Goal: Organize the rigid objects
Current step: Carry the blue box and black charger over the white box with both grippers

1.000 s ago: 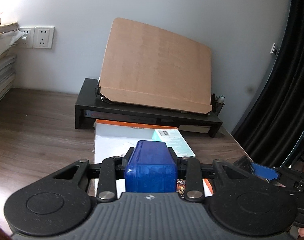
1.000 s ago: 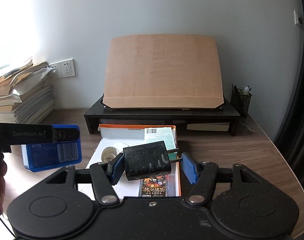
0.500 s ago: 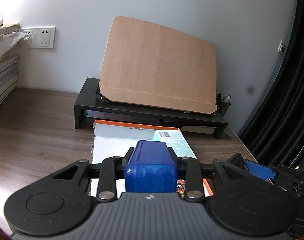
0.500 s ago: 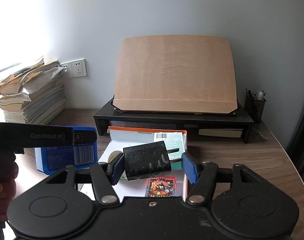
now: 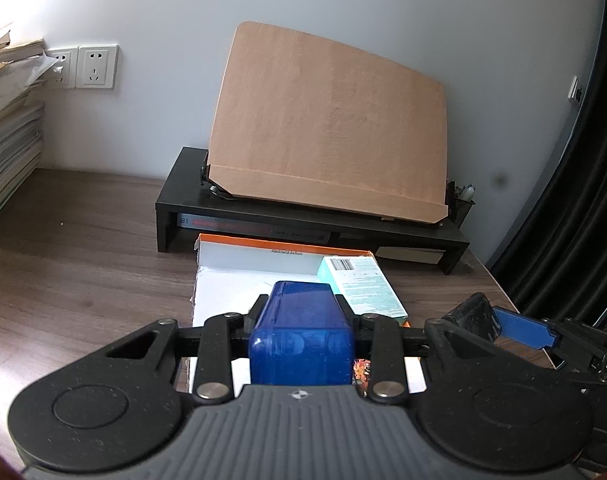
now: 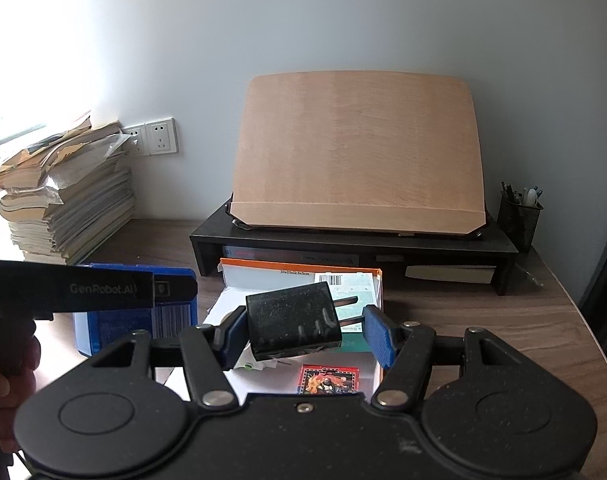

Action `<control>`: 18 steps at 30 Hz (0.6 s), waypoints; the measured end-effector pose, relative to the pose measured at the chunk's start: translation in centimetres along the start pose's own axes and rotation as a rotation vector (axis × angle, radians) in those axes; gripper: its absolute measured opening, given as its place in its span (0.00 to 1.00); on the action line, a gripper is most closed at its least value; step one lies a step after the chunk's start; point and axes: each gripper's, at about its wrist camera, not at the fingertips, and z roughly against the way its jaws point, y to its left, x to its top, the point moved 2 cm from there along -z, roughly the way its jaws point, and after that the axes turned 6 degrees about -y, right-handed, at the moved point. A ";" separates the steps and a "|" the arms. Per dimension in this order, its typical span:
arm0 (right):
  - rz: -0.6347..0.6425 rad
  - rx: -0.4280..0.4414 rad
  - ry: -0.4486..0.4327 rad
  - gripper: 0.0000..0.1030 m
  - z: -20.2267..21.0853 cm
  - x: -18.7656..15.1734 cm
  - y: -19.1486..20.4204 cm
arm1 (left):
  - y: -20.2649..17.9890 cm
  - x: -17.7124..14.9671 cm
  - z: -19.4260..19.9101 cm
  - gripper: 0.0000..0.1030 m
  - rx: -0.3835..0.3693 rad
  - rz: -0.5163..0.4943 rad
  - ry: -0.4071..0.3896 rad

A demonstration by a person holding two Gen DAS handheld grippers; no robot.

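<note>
Here, a wooden desk (image 6: 503,320) runs back to a pale wall, carrying a black monitor riser (image 6: 355,240) on which a tan wooden board (image 6: 359,148) leans at a tilt. A tall stack of papers (image 6: 67,200) sits at the desk's left end below 2 wall sockets (image 6: 153,136), and a black mesh pen cup (image 6: 519,216) stands just right of the riser. In front of the riser lies a shallow white open box with an orange edge (image 5: 247,272); a teal carton (image 5: 363,288) and a red picture card (image 6: 329,378) rest inside it.

The left gripper (image 5: 301,320) is pinched tight on a blue plastic box (image 5: 301,336), held above the near part of the white box. The right gripper (image 6: 303,332) shows a black block (image 6: 293,320) touching its left blue pad, tilted, with a clear gap to the right pad; whether it is truly clamped cannot be told. 2 metal prongs (image 6: 347,310) stick out of the block's right side.
</note>
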 end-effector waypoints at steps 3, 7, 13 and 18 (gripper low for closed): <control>0.001 0.000 -0.002 0.71 -0.3 0.1 0.2 | 0.2 0.0 -0.1 0.32 -0.001 -0.003 0.000; 0.000 -0.002 -0.002 0.71 -0.5 0.2 0.3 | 0.3 0.1 -0.3 0.32 -0.001 -0.006 0.001; 0.002 0.000 0.007 0.71 -0.9 0.0 0.6 | 0.4 -0.1 -0.4 0.32 0.000 -0.008 0.010; -0.002 -0.003 0.024 0.71 -1.4 -0.6 0.6 | 0.7 -0.5 -0.7 0.32 -0.002 -0.008 0.030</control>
